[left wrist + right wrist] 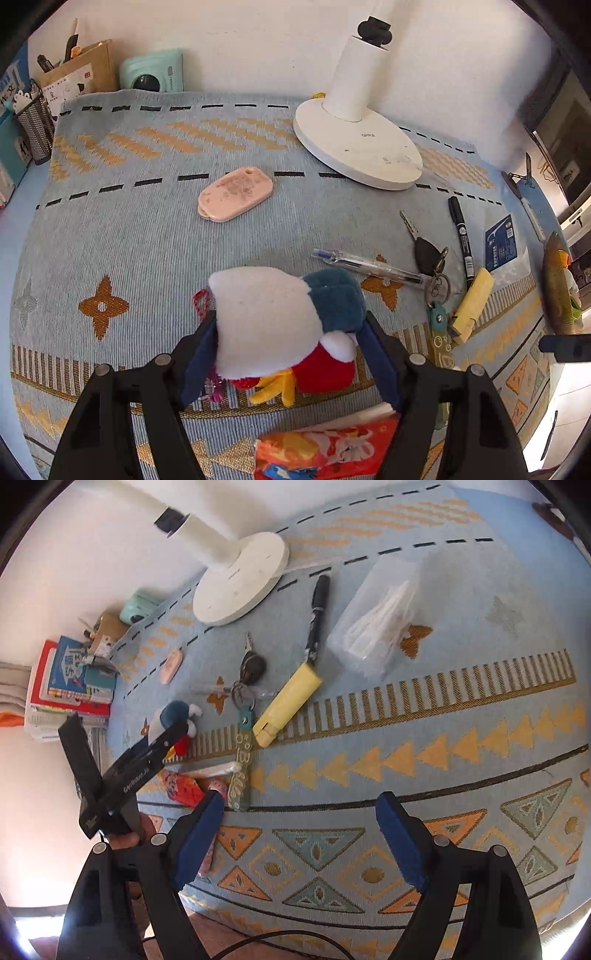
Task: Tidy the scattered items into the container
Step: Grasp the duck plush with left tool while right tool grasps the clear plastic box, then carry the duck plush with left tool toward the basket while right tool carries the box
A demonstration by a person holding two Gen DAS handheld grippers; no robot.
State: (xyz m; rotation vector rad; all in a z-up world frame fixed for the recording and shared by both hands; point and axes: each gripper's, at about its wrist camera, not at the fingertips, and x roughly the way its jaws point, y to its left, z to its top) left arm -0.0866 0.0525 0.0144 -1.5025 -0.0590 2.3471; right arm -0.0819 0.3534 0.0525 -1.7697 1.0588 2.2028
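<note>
My left gripper (290, 334) is shut on a plush toy (273, 317) with a white body, blue cap, red lower part and yellow feet, just above the patterned cloth. The right wrist view shows that plush (173, 716) at the left, in the black left gripper (168, 733). My right gripper (299, 814) stands open over the cloth's front edge with nothing between its blue pads. A clear plastic box (373, 616) holding white sticks lies further back on the right. Scattered between are a pink case (236, 195), a clear pen (369, 264), keys (251, 668), a black marker (317, 616) and a yellow block (288, 701).
A white lamp base (354, 147) stands at the back. A red snack packet (325, 450) lies near the front edge beside a green key tag (240, 771). A mint camera (155, 72), a mesh pen holder (35, 129) and stacked books (70, 686) line the left side.
</note>
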